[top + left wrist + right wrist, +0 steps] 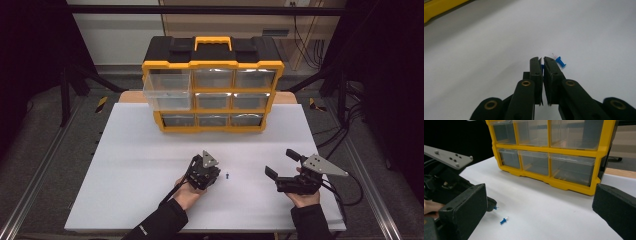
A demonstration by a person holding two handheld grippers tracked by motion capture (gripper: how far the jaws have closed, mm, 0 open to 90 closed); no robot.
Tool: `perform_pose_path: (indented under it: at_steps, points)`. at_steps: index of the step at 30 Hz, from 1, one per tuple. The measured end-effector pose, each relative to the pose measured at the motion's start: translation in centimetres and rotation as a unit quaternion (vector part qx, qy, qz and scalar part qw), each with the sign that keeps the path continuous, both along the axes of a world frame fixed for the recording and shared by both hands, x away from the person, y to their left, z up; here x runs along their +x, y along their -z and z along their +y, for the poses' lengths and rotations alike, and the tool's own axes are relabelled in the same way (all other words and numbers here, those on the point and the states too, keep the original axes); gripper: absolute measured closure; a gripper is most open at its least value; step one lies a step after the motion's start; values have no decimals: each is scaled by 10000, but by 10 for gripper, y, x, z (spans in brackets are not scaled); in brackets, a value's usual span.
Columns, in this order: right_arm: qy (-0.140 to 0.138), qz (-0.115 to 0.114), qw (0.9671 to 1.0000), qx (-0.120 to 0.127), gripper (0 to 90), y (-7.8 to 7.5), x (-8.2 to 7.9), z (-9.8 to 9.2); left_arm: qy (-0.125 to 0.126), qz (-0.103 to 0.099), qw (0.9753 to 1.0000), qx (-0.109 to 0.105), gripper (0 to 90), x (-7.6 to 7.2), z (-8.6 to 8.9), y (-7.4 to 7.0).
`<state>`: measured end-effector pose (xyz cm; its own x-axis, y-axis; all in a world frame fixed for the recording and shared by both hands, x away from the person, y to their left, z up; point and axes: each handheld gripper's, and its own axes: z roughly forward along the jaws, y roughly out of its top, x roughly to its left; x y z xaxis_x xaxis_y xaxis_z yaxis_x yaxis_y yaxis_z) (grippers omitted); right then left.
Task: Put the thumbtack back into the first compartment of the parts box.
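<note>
1. High view: a white counter (140, 175) carries a yellow-and-black drawer organiser (212, 85) at its far middle; its top-left clear drawer (167, 90) stands pulled out toward the near side.
2. Left claw (216, 176), held in the person's left hand (186, 195), rests low over the near middle of the counter, pointing right.
3. Left gripper view: the left claw (542, 61) has its jaws pressed almost together, pinching a small blue push pin (542, 67) of which only a sliver of blue and a thin metal tip show between the pads.
4. A second blue push pin (560, 61) lies loose on the counter just beside the right jaw tip, its metal point aimed up and to the left in that view, apart from the jaw.
5. High view: this loose pin (228, 175) is a small dark speck just right of the left claw, between the two claws.
6. Right claw (280, 164), held in the right hand (302, 197) at the near right, has its jaws spread wide and holds nothing.
7. Right gripper view: the loose pin (503, 220) lies on its side on the counter between the wide-set jaws, near the left claw (492, 205), with the organiser (574, 185) beyond.
</note>
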<state>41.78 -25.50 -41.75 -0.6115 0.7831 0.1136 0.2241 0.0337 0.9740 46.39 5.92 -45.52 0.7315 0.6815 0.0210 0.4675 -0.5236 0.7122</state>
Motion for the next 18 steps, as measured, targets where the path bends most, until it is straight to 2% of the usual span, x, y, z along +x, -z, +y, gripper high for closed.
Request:
perform_pose_path:
  at_steps: [2, 3, 5, 6, 7, 8, 10, 18]
  points:
    - [-12, 11, 10000, -5, 5, 0, 0, 0, -7, -13, 10000, -35, 850, -1, 4, -4]
    - [-12, 5, 10000, -13, 5, 0, 0, 0, -68, -19, 9998, -170, 851, -2, 5, -5]
    - [-11, 9, 10000, -11, 5, 0, 0, 0, -61, -26, 9998, -212, 851, -2, 9, -8]
    - [-21, 9, 10000, -5, 5, 0, 0, 0, -38, -27, 9998, -195, 850, -3, 12, -10]
    - [-16, 12, 10000, -5, 5, 0, 0, 0, 38, -17, 10000, -71, 850, -2, 15, -13]
    - [-15, 4, 10000, -10, 5, 0, 0, 0, -35, -25, 9997, -240, 850, -4, 16, -14]
    - [-4, 5, 10000, -16, 5, 0, 0, 0, -46, -33, 9996, -290, 850, -5, 19, -17]
    - [4, -3, 10000, -2, 5, 0, 0, 0, 78, -42, 9995, -311, 850, -7, 29, -30]
